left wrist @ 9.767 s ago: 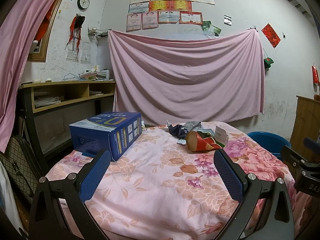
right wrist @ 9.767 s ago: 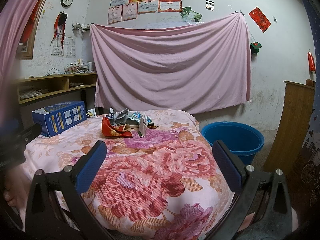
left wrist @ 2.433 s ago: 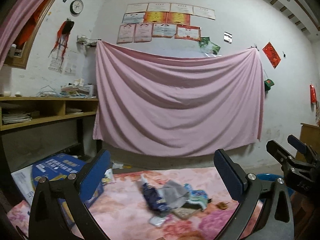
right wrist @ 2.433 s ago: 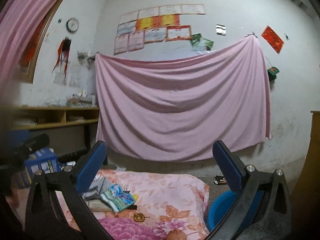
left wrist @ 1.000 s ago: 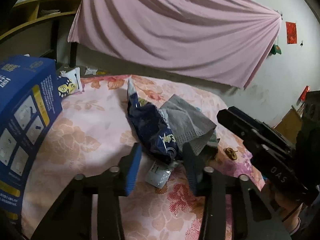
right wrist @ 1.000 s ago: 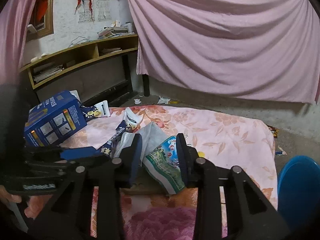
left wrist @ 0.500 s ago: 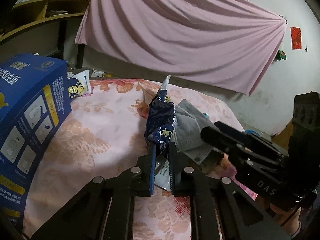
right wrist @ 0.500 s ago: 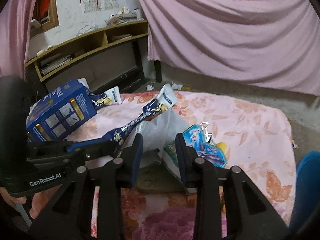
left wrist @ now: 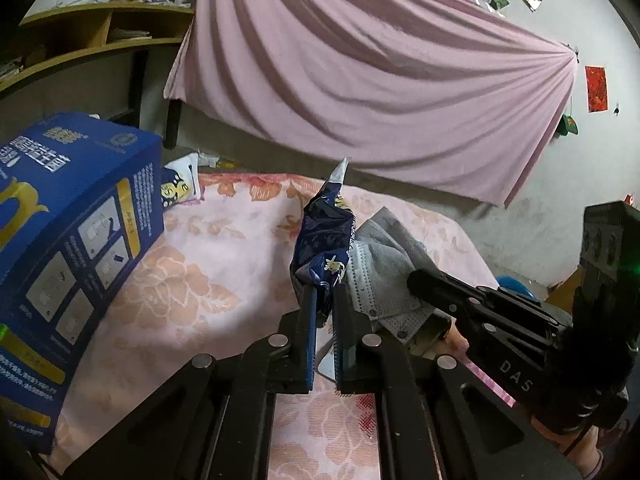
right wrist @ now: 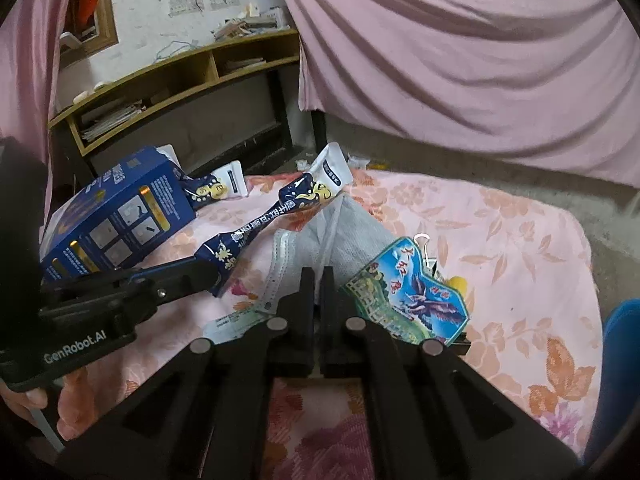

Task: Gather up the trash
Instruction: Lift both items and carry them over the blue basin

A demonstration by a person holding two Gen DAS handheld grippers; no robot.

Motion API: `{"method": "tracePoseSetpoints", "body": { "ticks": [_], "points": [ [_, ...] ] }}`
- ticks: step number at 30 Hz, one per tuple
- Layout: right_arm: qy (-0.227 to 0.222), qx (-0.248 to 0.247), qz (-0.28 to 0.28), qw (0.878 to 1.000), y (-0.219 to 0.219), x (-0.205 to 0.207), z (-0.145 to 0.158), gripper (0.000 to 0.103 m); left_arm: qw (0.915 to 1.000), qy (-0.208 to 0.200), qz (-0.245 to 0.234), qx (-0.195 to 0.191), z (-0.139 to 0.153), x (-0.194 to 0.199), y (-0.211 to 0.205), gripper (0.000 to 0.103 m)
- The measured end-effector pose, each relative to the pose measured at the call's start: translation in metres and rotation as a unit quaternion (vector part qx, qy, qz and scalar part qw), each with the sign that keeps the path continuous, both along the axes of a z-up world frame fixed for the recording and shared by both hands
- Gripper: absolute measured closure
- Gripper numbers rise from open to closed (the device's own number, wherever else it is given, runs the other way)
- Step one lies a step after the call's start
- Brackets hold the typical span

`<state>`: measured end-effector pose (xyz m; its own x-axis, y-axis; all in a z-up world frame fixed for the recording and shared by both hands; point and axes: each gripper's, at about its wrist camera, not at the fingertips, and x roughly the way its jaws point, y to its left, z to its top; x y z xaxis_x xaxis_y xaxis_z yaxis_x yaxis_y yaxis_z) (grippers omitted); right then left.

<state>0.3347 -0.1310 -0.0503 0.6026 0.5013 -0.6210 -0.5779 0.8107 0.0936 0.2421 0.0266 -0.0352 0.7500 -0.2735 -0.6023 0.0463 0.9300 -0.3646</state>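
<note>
Left gripper (left wrist: 323,300) is seen in the left wrist view with its fingers clamped on the lower end of a dark blue snack wrapper (left wrist: 325,236), which is held up at a tilt above the floral bedspread (left wrist: 200,280). A grey face mask (left wrist: 384,264) lies just beside the wrapper on the right, and the black right gripper (left wrist: 424,280) is seen reaching under its edge. A large blue box (left wrist: 68,240) stands on the bedspread at the left, with a second small packet (left wrist: 180,184) behind it.

Right gripper (right wrist: 318,276) is shown in the right wrist view with its fingers drawn together; whether the grey face mask (right wrist: 340,240) lying against the tips is pinched cannot be told. A green and blue packet (right wrist: 408,292) lies just right of the fingers. The dark blue snack wrapper (right wrist: 272,220) is seen stretched from the left gripper (right wrist: 208,272) toward the blue box (right wrist: 116,216). A blue bin (right wrist: 620,360) is partly visible beyond the bed's right edge.
</note>
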Motion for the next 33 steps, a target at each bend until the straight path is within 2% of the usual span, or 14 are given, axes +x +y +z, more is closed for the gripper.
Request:
{"method": "tracePoseSetpoints", "body": {
  "ticks": [7,13,18,23,29,33],
  "points": [
    [-0.083,0.022,-0.002,0.996,-0.006,-0.026,0.019,0.074,0.9983,-0.054,0.021,-0.008,0.013,-0.016,0.007,0.098],
    [-0.17,0.042,-0.015,0.984,-0.01,-0.048,0.037,0.074,0.9922,-0.119,0.038,0.009,0.03,-0.034,0.007,0.098],
    [-0.225,0.071,-0.025,0.971,-0.022,-0.066,0.051,0.074,0.9809,-0.183,0.041,0.052,0.05,-0.05,-0.01,0.098],
    [-0.261,0.103,-0.026,0.959,-0.033,-0.082,0.063,0.074,0.9705,-0.227,0.052,0.064,0.07,-0.061,-0.021,0.098],
    [-0.333,0.095,-0.078,0.935,-0.055,-0.106,0.079,0.074,0.96,-0.262,0.04,0.089,0.092,-0.065,-0.04,0.098],
    [-0.357,0.084,-0.117,0.923,-0.08,-0.114,0.087,0.074,0.9549,-0.283,0.015,0.087,0.107,-0.061,-0.069,0.098]
  ]
}}
